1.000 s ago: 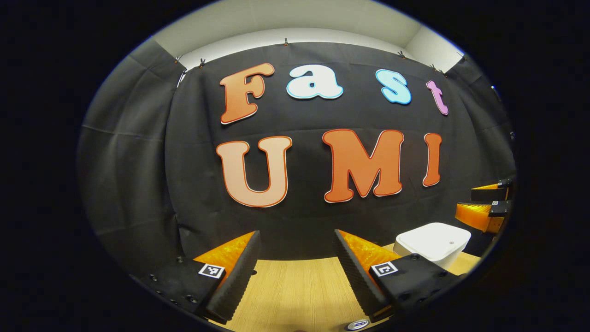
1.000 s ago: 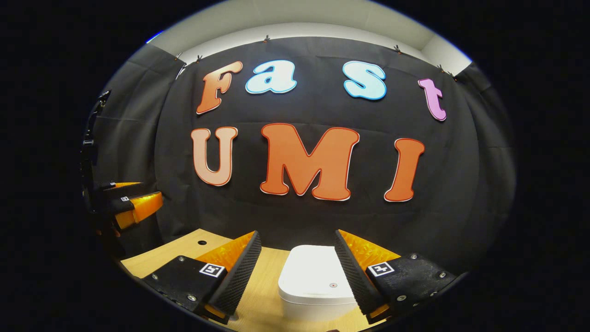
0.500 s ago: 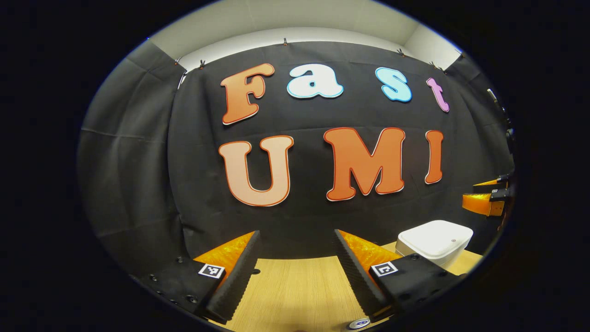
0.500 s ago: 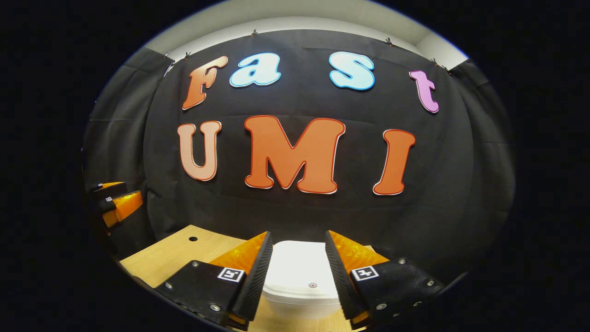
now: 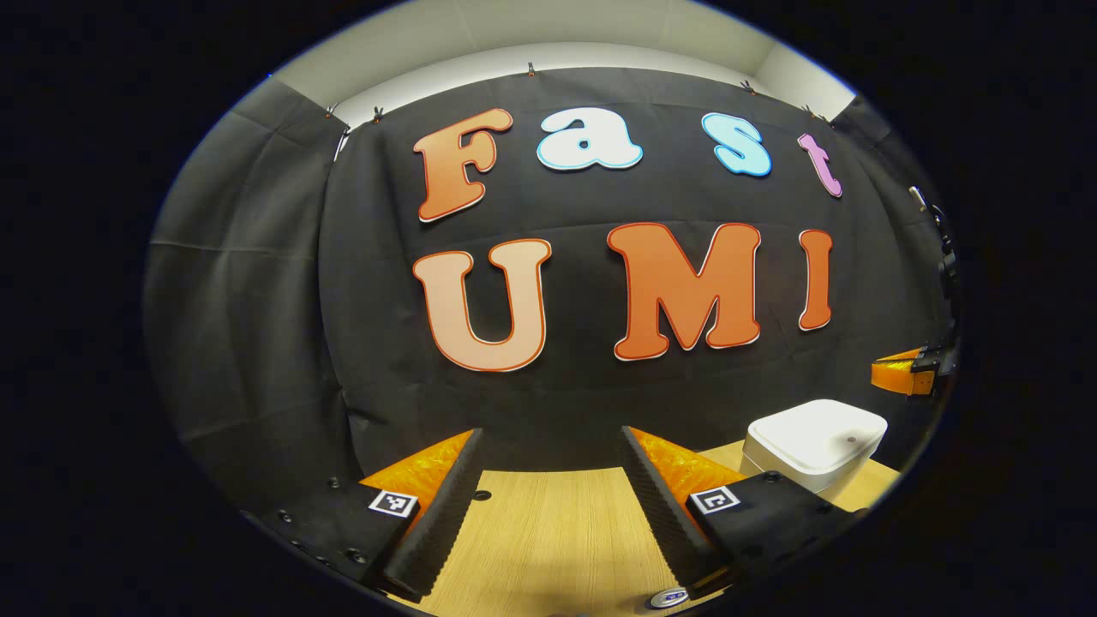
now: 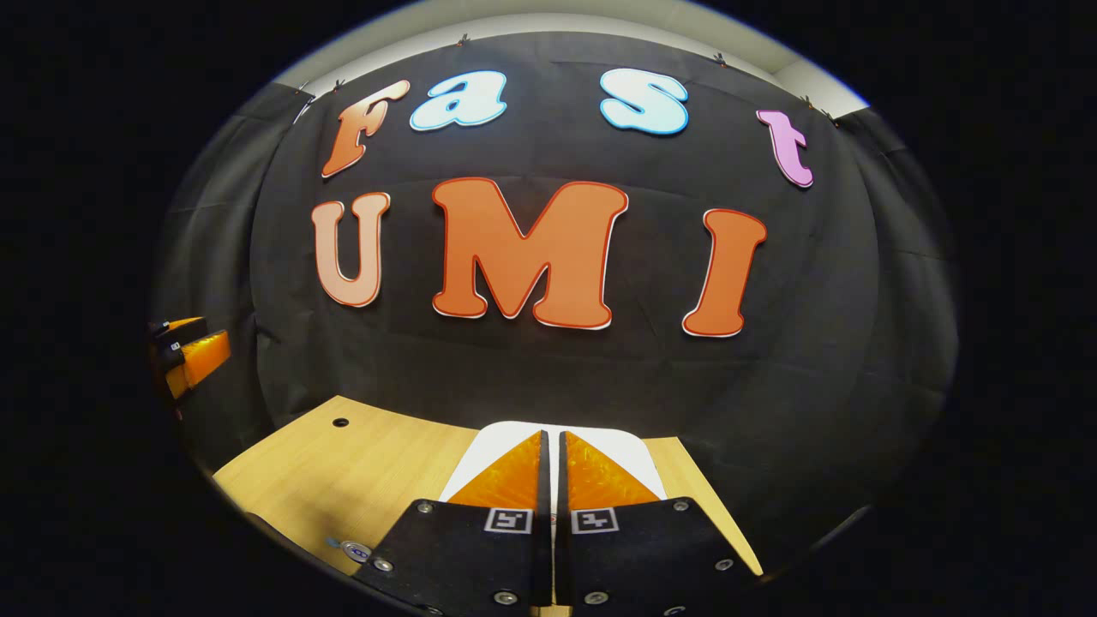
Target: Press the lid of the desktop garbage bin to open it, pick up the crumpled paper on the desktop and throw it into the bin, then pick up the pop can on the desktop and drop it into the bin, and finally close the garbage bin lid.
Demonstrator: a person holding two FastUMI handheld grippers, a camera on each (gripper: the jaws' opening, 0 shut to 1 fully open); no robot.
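A black cloth wall (image 5: 257, 283) closes off the back of the booth, hung from clips under a pale ceiling, and a light wooden desk (image 5: 557, 540) runs up to its foot. There is a small round hole (image 6: 341, 422) in the desktop near the far left corner, as seen in the right gripper view.

The white bin (image 5: 814, 441) stands on the desk close to the cloth, with its lid down and a small dot on top. In the left gripper view it sits off to the right, just beyond that gripper's right finger.

The left gripper (image 5: 550, 458) hangs low over bare desk, its jaws spread wide with nothing between them. Far off at the left edge of the right gripper view it shows again, well apart from the bin.

The right gripper (image 6: 551, 454) is directly over the bin (image 6: 638, 454), its jaws pressed together with only a thin slit between them and nothing held. The fingers cover the middle of the lid, and I cannot tell whether the tips touch it. In the left gripper view a bit of this gripper pokes in at the right edge, above the bin.

A small round disc (image 6: 355, 548) lies on the desk near its front edge.
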